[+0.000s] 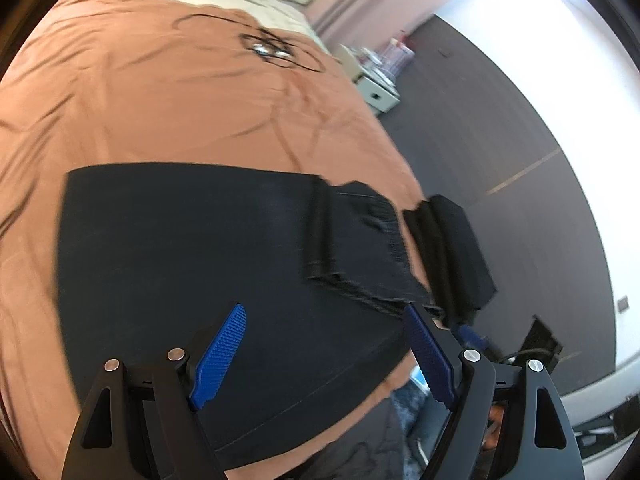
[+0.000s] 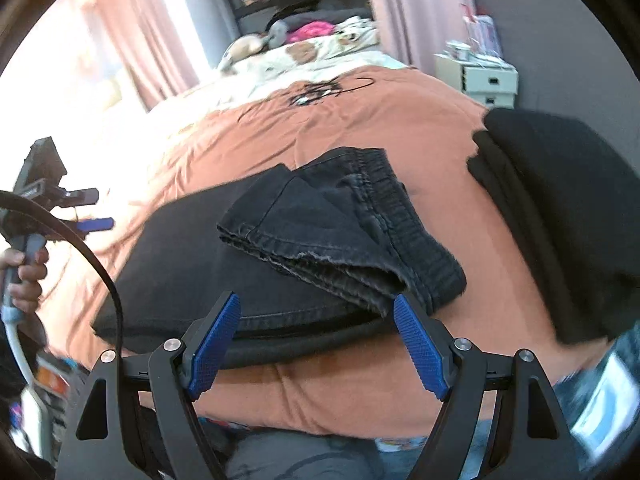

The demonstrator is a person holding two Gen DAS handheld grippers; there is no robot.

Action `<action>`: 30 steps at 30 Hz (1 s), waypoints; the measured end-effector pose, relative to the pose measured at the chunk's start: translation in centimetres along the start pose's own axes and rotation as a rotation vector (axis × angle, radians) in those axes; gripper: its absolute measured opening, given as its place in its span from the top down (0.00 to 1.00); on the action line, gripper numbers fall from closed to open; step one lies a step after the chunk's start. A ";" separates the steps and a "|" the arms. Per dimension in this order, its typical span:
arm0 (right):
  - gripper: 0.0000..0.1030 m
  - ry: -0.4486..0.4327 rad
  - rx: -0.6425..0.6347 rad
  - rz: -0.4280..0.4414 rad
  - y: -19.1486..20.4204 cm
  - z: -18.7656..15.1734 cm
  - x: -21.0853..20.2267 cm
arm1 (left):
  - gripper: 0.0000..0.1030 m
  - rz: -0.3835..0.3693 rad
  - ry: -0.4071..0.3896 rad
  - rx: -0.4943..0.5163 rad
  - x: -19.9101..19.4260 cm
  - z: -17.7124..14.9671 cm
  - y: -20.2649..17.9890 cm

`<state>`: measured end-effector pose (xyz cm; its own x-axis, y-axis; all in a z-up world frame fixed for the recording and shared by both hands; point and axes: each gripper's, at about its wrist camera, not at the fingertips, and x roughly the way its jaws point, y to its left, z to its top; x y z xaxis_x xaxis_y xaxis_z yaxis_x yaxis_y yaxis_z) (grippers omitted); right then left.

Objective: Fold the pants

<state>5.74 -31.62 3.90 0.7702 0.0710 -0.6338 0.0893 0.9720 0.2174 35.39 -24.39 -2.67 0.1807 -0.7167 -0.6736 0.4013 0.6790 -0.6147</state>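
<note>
Black denim pants (image 2: 280,240), part-folded on rust bedspread (image 2: 360,128). Left gripper (image 1: 324,354) and right gripper (image 2: 316,342) both gape, empty. We should pinch the folded edge evenly.

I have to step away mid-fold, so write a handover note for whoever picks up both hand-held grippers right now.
Left hand-held gripper: open, empty, above the near half of the pants.
Right hand-held gripper: open, empty, at the pants' near edge.
Black pants: flat on the orange bedspread, hem end already folded up onto the waistband.
Folded black pile: lies apart, to the right on the bed.
Done: first fold across.
Left: probably one more fold, then perhaps move it beside the pile.
</note>
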 end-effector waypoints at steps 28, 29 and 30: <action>0.45 0.269 -0.449 -0.078 8.8 5.9 13.0 | 0.21 0.228 -0.104 -0.175 -4.9 -7.6 10.2; 0.45 0.275 -0.455 -0.080 9.0 6.1 13.5 | 0.21 0.233 -0.104 -0.178 -4.9 -7.7 10.3; 0.45 0.281 -0.463 -0.081 9.2 6.1 13.9 | 0.21 0.241 -0.103 -0.182 -4.9 -7.9 10.5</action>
<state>21.15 -23.09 1.64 0.5684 -0.0125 -0.8226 -0.1953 0.9692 -0.1497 31.61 -12.53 -9.06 0.3449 -0.5379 -0.7692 0.1704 0.8418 -0.5123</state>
